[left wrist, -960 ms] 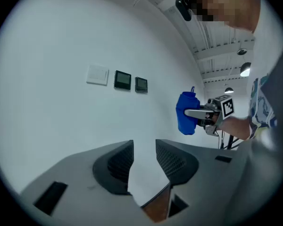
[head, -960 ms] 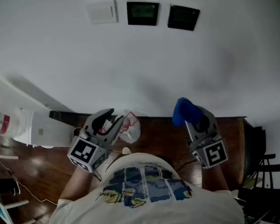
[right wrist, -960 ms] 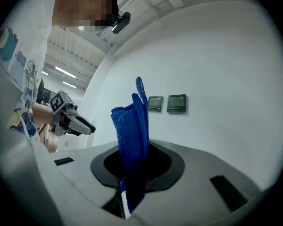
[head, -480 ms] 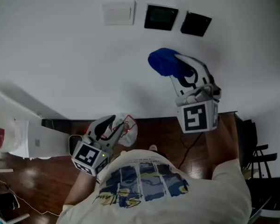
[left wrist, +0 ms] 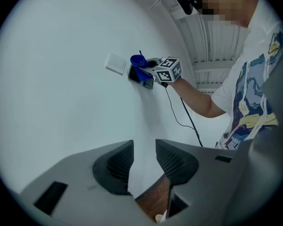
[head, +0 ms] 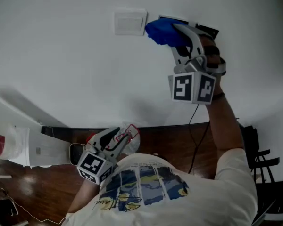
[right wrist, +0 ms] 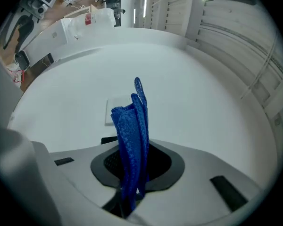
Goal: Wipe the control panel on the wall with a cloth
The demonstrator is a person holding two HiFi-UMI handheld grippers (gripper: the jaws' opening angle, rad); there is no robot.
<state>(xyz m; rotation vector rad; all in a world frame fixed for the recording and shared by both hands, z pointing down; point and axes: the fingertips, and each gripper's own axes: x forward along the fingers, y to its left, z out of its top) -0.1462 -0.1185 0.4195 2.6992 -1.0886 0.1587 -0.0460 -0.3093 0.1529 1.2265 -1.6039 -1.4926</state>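
Note:
My right gripper (head: 180, 30) is raised to the white wall and shut on a folded blue cloth (head: 160, 31). The cloth lies against the left black control panel (head: 166, 18), hiding most of it. A second black panel (head: 210, 31) peeks out behind the gripper. A white switch plate (head: 129, 22) sits just left of the cloth. In the right gripper view the blue cloth (right wrist: 132, 126) stands up between the jaws, with the white plate (right wrist: 115, 111) behind it. My left gripper (head: 114, 134) hangs low by my waist, its jaws (left wrist: 142, 161) a little apart with nothing between them.
A white appliance (head: 33, 145) and a clear plastic bag (head: 131, 132) rest on the wooden floor (head: 174, 140) by the dark baseboard. A black cable (head: 198, 135) hangs under my right arm. A dark chair (head: 257, 161) stands at the right.
My right gripper has risen with the blue cloth from waist height up the wall to the control panel. The left gripper has stayed low.

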